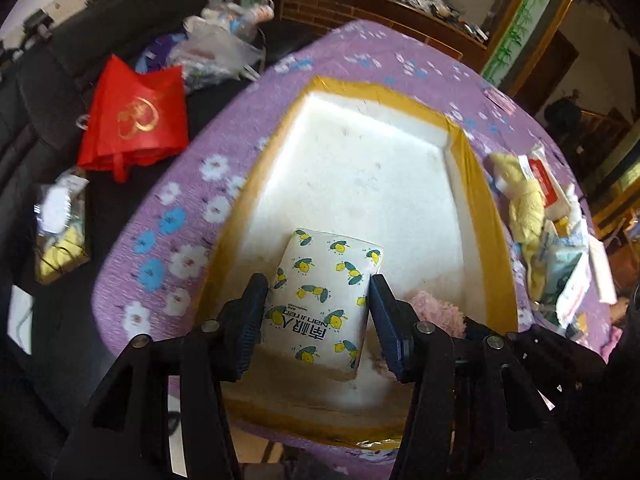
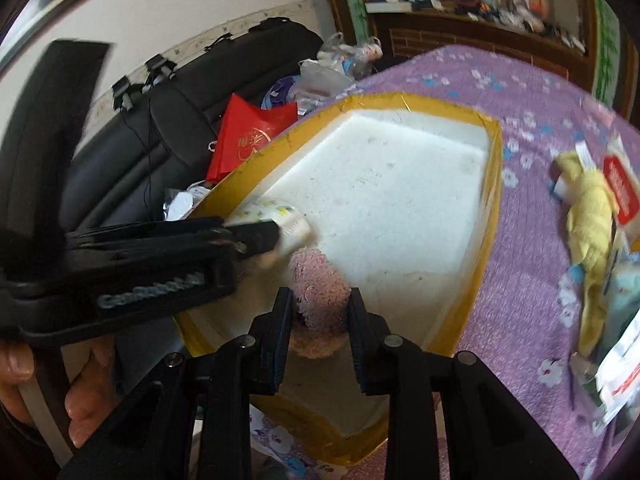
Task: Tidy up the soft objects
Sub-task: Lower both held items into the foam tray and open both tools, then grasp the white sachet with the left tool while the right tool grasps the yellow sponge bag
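A white foam box (image 1: 360, 168) with yellow-taped rim sits on a purple flowered cloth (image 1: 168, 216). My left gripper (image 1: 318, 292) is shut on a tissue pack (image 1: 324, 300) printed with yellow bees, held inside the box near its front. My right gripper (image 2: 318, 304) is shut on a pink fluffy cloth (image 2: 318, 286), over the box's (image 2: 384, 200) near end. The pink cloth (image 1: 436, 312) shows right of the tissue pack in the left wrist view. The left gripper (image 2: 260, 236) with the tissue pack (image 2: 280, 216) shows at left in the right wrist view.
A yellow towel (image 2: 592, 208), a red-labelled packet (image 2: 620, 188) and other packs lie on the cloth right of the box. A red bag (image 1: 136, 120), plastic bags (image 1: 216, 44) and a black sofa (image 1: 48, 80) are to the left. A wooden cabinet (image 1: 380, 4) stands behind.
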A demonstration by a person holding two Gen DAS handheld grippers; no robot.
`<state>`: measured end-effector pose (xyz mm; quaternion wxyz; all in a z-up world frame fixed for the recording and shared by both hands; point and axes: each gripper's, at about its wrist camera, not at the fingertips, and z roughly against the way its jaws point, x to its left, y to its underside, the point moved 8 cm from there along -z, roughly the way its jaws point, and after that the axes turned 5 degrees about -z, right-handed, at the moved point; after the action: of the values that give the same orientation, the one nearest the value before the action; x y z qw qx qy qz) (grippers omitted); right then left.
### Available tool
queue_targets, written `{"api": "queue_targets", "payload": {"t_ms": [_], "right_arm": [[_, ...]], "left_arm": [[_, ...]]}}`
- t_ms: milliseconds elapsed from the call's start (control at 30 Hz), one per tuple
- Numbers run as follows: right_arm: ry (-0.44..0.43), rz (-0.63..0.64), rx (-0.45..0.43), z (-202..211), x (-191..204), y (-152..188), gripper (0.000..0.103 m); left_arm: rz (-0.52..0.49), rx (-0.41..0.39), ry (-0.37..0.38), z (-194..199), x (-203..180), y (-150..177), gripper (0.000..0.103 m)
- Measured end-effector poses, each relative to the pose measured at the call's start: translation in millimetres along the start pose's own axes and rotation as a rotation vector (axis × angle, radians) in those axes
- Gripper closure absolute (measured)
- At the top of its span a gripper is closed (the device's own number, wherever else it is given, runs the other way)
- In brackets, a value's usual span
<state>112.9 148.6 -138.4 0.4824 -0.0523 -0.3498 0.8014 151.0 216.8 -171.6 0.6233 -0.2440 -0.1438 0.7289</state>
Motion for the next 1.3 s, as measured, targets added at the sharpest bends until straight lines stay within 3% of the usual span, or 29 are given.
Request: {"api": "queue_targets", "payload": {"t_ms": [100, 167, 233, 333, 367, 467, 533, 633, 833, 1033, 1300], "right_arm": [[-0.019, -0.004, -0.01, 3, 0, 0, 0.064], [-0.021, 0.014, -0.028, 10, 2, 0, 0.047], [-0.05, 0.015, -0.073, 24, 4, 1, 0.039], [-0.071, -0.016, -0.128, 48, -1, 3, 0.038], [-0.059, -0.02, -0.146, 55, -2, 3, 0.037], [-0.064, -0.034, -0.203, 83, -9, 10, 0.025], [-0.091, -0.097, -0.218, 101, -20, 20, 0.025], [-0.05, -0.098, -0.261, 122, -32, 31, 0.025], [-0.14, -0.258, -0.267, 145, -73, 55, 0.025], [-0.077, -0.314, -0.265, 154, -101, 75, 0.025], [-0.02, -0.374, -0.215, 150, -137, 96, 0.025]], "left_arm": [[0.037, -0.011, 0.065, 2, 4, 2, 0.047], [0.059, -0.027, 0.094, 5, 6, 1, 0.046], [0.088, -0.043, 0.109, 11, 8, 0, 0.046], [0.111, -0.137, 0.121, 36, 8, -5, 0.04], [0.097, -0.174, 0.107, 47, 6, -6, 0.028], [0.036, -0.227, 0.091, 68, -9, -8, 0.026], [0.008, -0.242, 0.14, 80, -27, -7, 0.026], [-0.071, -0.258, 0.19, 93, -59, -4, 0.026], [-0.193, -0.234, 0.29, 105, -134, 10, 0.026], [-0.329, -0.186, 0.335, 101, -194, 32, 0.026], [-0.327, -0.095, 0.354, 73, -218, 43, 0.026]]}}
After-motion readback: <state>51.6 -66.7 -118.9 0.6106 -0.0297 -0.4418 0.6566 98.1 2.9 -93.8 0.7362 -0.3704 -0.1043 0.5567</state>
